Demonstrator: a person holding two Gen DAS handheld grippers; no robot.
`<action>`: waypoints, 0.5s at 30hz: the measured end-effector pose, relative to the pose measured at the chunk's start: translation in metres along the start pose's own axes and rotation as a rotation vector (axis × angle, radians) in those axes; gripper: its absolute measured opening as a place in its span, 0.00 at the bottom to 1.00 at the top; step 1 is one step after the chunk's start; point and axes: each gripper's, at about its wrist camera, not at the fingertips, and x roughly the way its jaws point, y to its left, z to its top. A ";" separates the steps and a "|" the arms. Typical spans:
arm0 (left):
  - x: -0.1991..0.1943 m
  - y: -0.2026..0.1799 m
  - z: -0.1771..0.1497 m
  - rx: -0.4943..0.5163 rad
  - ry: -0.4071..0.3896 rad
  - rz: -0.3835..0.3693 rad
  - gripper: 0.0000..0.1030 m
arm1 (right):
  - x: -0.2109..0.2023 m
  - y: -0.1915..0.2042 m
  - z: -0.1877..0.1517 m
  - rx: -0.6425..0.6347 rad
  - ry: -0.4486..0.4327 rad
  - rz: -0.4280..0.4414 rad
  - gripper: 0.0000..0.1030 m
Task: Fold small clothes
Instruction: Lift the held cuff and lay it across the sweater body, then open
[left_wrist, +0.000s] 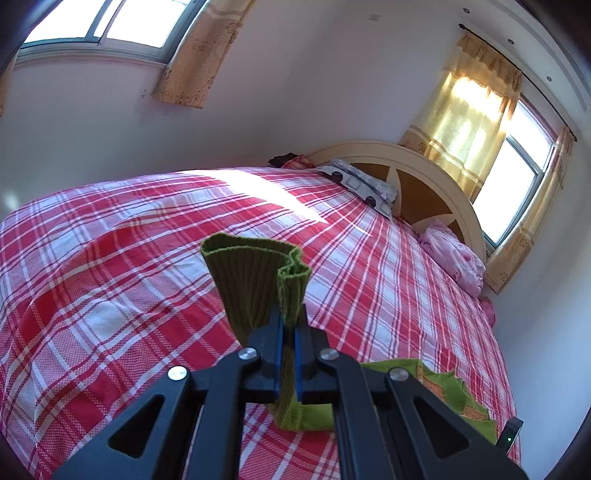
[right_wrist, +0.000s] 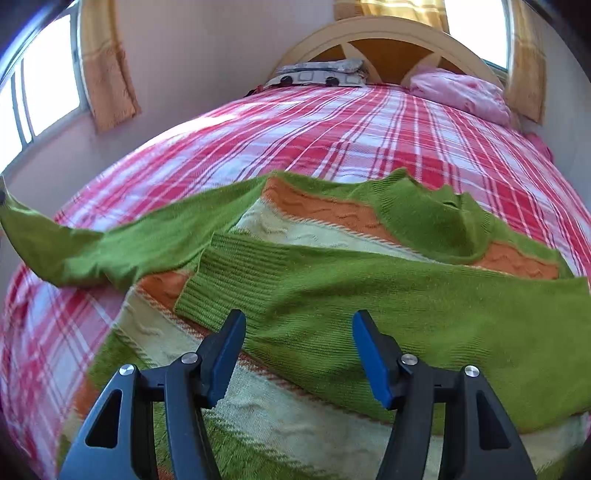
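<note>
A: In the left wrist view, what did the left gripper (left_wrist: 289, 325) have?

B: Its blue fingers (left_wrist: 277, 354) were pinching the ribbed cuff (left_wrist: 255, 284) of a green sweater sleeve. The cuff stood up past the fingertips, its open end pointing away from the camera, above the red plaid bedspread (left_wrist: 110, 258). More of the sweater lay low at the right.

A: And the right wrist view?

B: The right gripper (right_wrist: 299, 325) had its fingers (right_wrist: 227, 354) spread wide, holding nothing, just above the sweater (right_wrist: 332, 302). The sweater lay on the bedspread with its collar (right_wrist: 450, 218) toward the headboard (right_wrist: 373, 33), so its body ran up the bed. One sleeve (right_wrist: 369, 295) was folded across the chest, left to right. The other sleeve (right_wrist: 92, 243) stretched out to the left edge, lifted off the bed.

A: Anything else?

B: A grey patterned pillow (right_wrist: 317, 74) and a pink pillow (right_wrist: 461, 92) sat by the headboard.
</note>
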 end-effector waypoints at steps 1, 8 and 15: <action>-0.002 -0.007 0.002 0.013 -0.007 -0.011 0.05 | -0.007 -0.003 0.001 0.009 -0.013 0.000 0.60; -0.009 -0.051 0.013 0.081 -0.039 -0.096 0.05 | -0.058 -0.019 0.000 -0.013 -0.082 0.001 0.64; -0.011 -0.098 0.016 0.123 -0.042 -0.202 0.05 | -0.097 -0.043 -0.015 0.006 -0.101 0.015 0.64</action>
